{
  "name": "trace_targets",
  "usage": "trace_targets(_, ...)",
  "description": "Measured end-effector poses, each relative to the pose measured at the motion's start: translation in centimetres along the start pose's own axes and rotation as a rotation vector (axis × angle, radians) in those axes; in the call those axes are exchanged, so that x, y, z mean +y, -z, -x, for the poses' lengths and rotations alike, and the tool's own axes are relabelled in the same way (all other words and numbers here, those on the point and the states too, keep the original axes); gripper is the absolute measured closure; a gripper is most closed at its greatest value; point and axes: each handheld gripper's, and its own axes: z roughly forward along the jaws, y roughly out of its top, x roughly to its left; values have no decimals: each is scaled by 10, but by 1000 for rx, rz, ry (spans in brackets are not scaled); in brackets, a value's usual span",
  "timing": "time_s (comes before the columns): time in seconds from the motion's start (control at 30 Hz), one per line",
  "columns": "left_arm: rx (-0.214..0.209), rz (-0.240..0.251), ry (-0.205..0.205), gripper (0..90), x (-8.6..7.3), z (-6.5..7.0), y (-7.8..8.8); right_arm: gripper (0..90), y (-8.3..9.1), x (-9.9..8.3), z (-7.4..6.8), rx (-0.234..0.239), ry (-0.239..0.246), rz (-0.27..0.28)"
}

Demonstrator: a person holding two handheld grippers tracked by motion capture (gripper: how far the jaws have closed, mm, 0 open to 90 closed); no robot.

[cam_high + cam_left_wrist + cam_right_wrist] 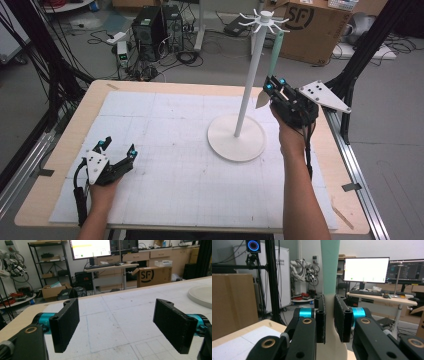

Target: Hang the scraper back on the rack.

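Note:
A white rack stands on a round base (236, 137), its thin pole (248, 85) rising to a ring of hooks (263, 21). From the hooks hangs a utensil with a pale green handle (276, 50) and a cream blade (262, 100). My right gripper (274, 90) is raised beside the pole and shut on the utensil. In the right gripper view the jaws (329, 315) press the utensil where green handle (330, 265) meets cream blade. My left gripper (117, 147) rests low over the mat at the near left, open with nothing between its pads (116, 325).
A white gridded mat (165, 150) covers the wooden table. The rack's base edge (201, 296) lies far right of the left gripper. Beyond the table are computer towers (157, 27), a cardboard box (312, 27) and black frame posts (365, 50).

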Motion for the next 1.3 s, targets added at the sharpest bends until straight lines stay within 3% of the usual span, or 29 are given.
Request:
trace_targets(1.13,0,3,3,217,0,0,0,805,-13,-3,0,-2,-16,-32)
trace_targets(1.23,0,2,2,216,0,0,0,786,-13,-4,1,2,-17,-34)
trace_targets(1.3,0,2,3,216,0,0,0,691,-11,-3,2,5,-28,-22)
